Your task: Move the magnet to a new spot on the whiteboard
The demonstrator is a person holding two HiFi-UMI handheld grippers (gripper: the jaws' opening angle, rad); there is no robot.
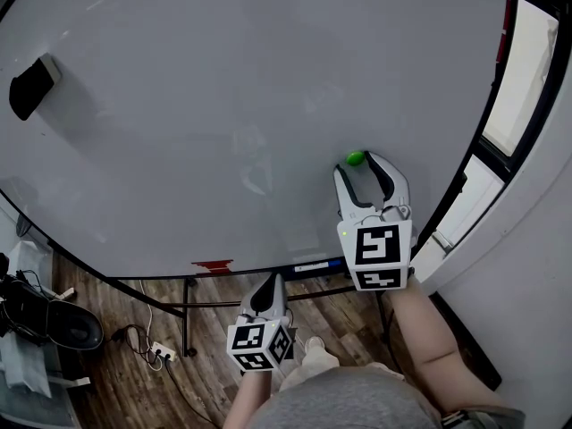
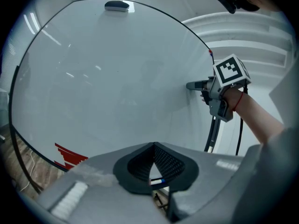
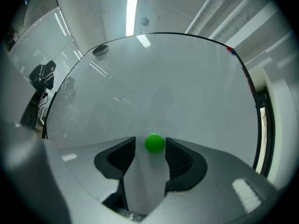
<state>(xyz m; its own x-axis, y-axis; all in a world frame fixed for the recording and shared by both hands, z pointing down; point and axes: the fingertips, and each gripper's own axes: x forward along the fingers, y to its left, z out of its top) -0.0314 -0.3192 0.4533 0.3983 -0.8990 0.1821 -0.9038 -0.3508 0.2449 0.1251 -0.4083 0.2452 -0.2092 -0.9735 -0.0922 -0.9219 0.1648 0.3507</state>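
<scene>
Pale whiteboard [image 1: 223,105] across the view. Below its bottom edge, left gripper [image 1: 271,284] closed, empty. Near its right edge, green magnet [image 1: 356,158] stuck on, ungripped between parted jaws of right gripper [image 1: 361,170]. Likely either awaiting pickup or already placed.

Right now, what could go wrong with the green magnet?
The right gripper has its jaws apart, with the magnet between their very tips and not pressed. Closing there might catch only its edge, so it could slip and drop. Pulling back at a tilt could also knock it. It sits near the right edge of the whiteboard, so a slide that way might run it off.
</scene>
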